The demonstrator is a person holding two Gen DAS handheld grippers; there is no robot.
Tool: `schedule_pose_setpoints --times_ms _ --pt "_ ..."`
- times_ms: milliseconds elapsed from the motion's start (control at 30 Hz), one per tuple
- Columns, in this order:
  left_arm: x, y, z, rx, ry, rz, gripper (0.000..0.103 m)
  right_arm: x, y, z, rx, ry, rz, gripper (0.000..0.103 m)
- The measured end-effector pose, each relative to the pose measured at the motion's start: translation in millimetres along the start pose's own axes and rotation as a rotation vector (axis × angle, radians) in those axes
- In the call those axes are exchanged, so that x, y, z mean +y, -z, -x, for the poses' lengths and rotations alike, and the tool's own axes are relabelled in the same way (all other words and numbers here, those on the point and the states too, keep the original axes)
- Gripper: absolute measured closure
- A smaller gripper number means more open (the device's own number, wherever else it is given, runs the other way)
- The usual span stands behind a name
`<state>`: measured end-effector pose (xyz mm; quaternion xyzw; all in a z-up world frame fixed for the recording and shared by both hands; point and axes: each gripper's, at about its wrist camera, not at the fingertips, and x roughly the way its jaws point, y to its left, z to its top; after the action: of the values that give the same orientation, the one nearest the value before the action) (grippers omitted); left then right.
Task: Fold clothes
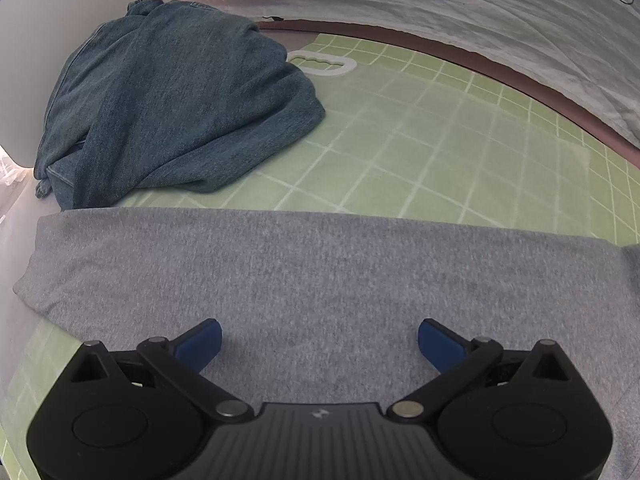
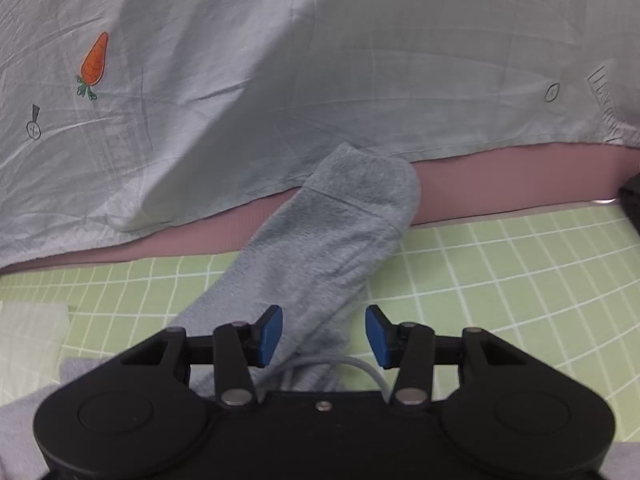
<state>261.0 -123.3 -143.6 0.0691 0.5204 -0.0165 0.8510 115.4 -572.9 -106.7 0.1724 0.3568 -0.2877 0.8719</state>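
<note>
A grey garment (image 1: 320,280) lies flat across the green grid mat (image 1: 440,132), its far edge straight. My left gripper (image 1: 320,344) hovers over it, wide open with nothing between its blue pads. In the right wrist view a grey sleeve (image 2: 320,240) stretches away from me toward the mat's far edge, its cuff resting on the pink border. My right gripper (image 2: 324,334) is open above the sleeve's near part, with the cloth passing under the gap between the pads. Whether either gripper touches the cloth I cannot tell.
A crumpled dark teal garment (image 1: 172,100) sits in a heap at the far left of the mat, beside a white plastic handle (image 1: 324,63). A wrinkled pale sheet (image 2: 280,60) with a carrot print (image 2: 95,62) lies beyond the mat. A translucent white piece (image 2: 28,336) rests at the left.
</note>
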Motion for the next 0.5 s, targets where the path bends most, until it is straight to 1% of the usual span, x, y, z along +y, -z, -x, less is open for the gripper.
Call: schedule_pose_setpoints --times_ms 67,133,200,233,333,400,467,500 --pt "5 -1 -5 0.001 0.019 0.033 0.0 9 -4 -15 0.026 -0.027 -0.014 0.053" --pt "8 -2 -7 0.001 0.032 0.052 0.0 18 -8 -30 0.051 -0.054 -0.027 0.054" --pt "9 -4 -8 0.001 0.04 0.064 0.0 28 -10 -35 0.057 -0.075 -0.012 0.084" --pt "10 -4 -9 0.001 0.043 0.07 0.0 32 -15 -35 0.048 -0.091 -0.009 0.095" --pt "12 -4 -9 -0.007 0.05 0.078 0.0 44 -43 -23 -0.055 -0.147 -0.026 0.095" --pt "11 -3 -8 -0.02 0.051 0.075 0.0 53 -63 -17 -0.105 -0.208 -0.029 0.095" --pt "12 -1 -6 -0.031 0.051 0.076 0.0 62 -74 -21 -0.114 -0.268 -0.053 0.095" --pt "11 -1 -6 -0.035 0.05 0.077 0.0 67 -71 -31 -0.08 -0.28 -0.056 0.095"
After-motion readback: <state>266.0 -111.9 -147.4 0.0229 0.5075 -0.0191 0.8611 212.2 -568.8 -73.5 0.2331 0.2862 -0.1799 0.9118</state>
